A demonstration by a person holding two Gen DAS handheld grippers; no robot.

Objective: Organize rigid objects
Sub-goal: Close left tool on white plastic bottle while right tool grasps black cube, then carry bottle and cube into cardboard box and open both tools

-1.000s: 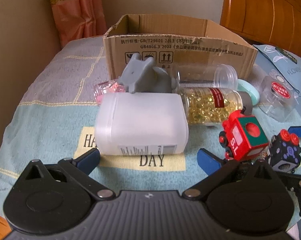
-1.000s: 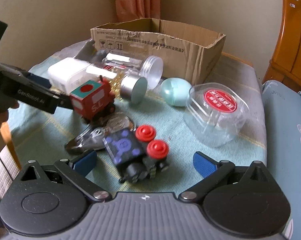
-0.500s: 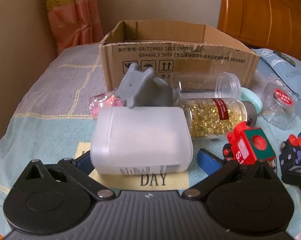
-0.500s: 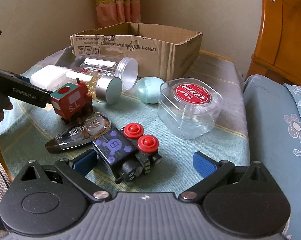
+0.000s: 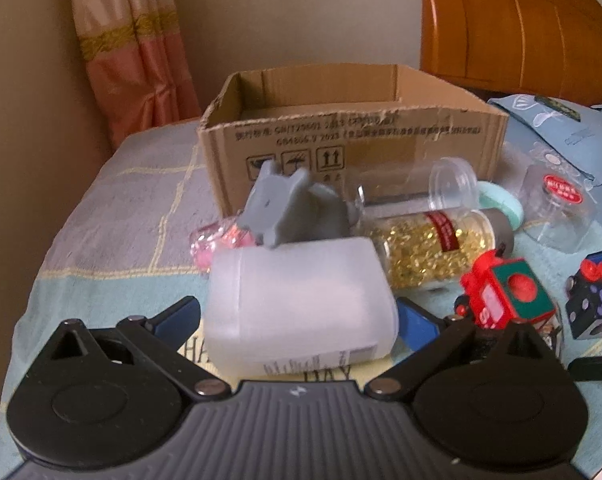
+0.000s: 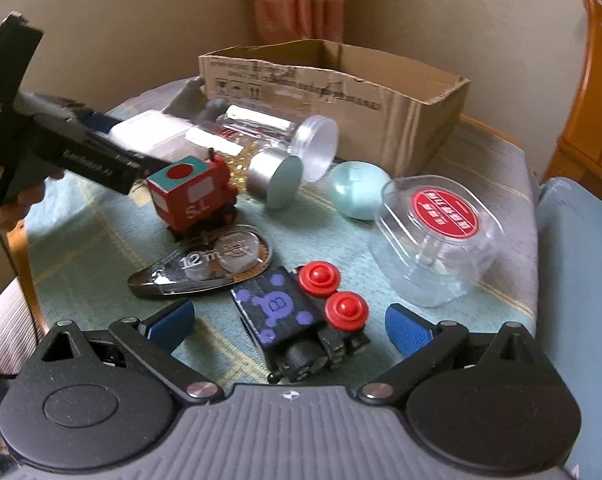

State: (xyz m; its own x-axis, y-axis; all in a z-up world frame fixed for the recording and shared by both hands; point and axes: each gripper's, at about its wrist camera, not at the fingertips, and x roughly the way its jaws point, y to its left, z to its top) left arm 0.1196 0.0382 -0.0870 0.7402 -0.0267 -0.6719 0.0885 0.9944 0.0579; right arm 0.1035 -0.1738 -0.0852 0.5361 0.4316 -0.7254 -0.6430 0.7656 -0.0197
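Patterned bedspread [image 5: 101,208], frosted white jar [image 5: 301,300] lying sideways

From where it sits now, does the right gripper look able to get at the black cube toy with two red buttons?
Probably yes. The black cube toy with two red buttons lies between the open right gripper's blue pads, nothing over it. The clear teardrop tape dispenser lies just beyond, outside the gap.

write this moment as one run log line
left tongs: open, just been closing, white bottle between them | right tongs: open, black cube toy between them, not gripped | cardboard box: behind the pile
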